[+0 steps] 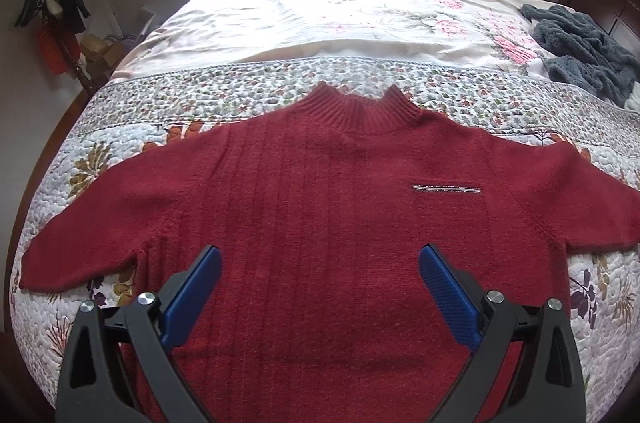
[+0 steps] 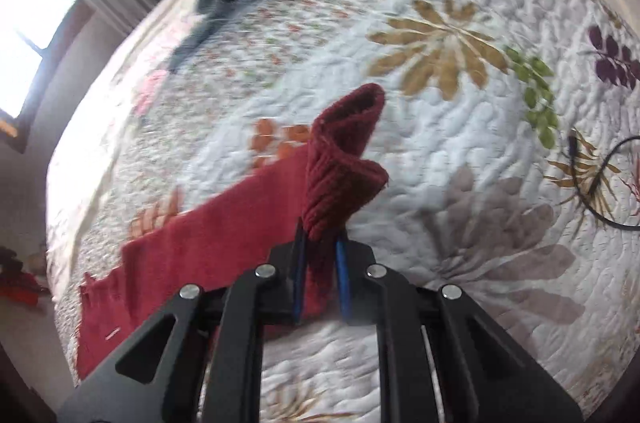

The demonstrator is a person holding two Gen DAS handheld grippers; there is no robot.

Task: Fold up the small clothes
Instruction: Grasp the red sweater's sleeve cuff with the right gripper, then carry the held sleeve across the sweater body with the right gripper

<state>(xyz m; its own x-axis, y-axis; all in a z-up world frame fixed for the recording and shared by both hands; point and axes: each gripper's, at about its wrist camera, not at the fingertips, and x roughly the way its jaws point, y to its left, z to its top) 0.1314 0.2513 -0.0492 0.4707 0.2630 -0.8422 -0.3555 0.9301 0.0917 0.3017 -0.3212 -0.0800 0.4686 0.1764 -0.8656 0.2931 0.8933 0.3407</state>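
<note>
sweater (image 1: 320,191) lies flat on the quilt (image 1: 80,303); right gripper (image 2: 320,243) pinches its cuff (image 2: 344,159) to fold the sleeve inward, left gripper (image 1: 320,259) hovers spread wide, empty.

Bare quilt (image 2: 460,151) lies right of the sweater (image 1: 320,191); black cable (image 2: 592,183) crosses its far edge
</note>
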